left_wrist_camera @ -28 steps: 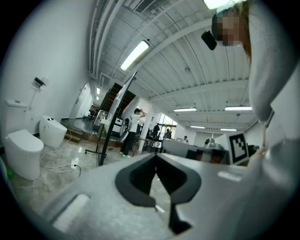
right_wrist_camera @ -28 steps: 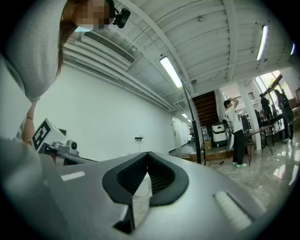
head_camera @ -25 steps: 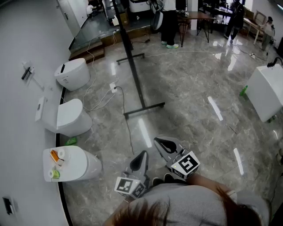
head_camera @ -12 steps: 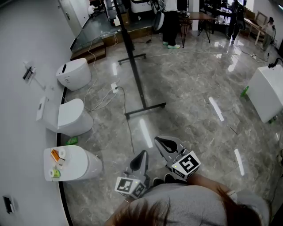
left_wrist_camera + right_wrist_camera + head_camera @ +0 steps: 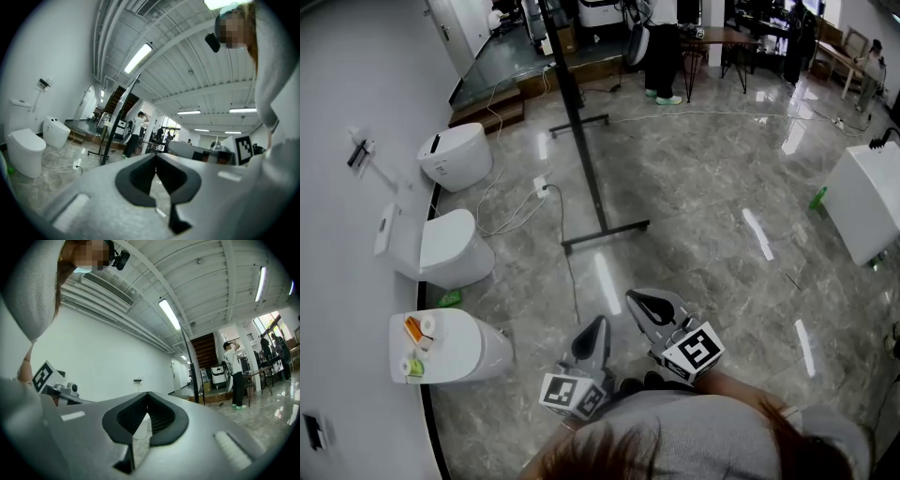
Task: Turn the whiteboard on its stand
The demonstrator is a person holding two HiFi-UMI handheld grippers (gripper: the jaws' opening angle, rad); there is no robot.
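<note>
The whiteboard on its stand [image 5: 581,141] shows edge-on in the head view as a thin black upright, with one floor bar [image 5: 605,232] near me and another [image 5: 577,124] behind it. It stands well ahead of both grippers. In the left gripper view the stand [image 5: 112,136] rises left of centre; in the right gripper view the stand [image 5: 197,376] is a thin dark line at the right. My left gripper [image 5: 592,336] and right gripper [image 5: 649,306] sit side by side close to my body, both pointing level. Each is shut with nothing between its fingers, as seen on the left gripper [image 5: 155,155] and the right gripper [image 5: 147,394].
Three white toilets line the left wall: one [image 5: 455,155] far, one [image 5: 445,248] in the middle, one [image 5: 450,347] near with small items on top. A power strip with cables [image 5: 542,185] lies beside the stand. A white cabinet [image 5: 862,197] stands at the right. A person [image 5: 661,47] stands beyond.
</note>
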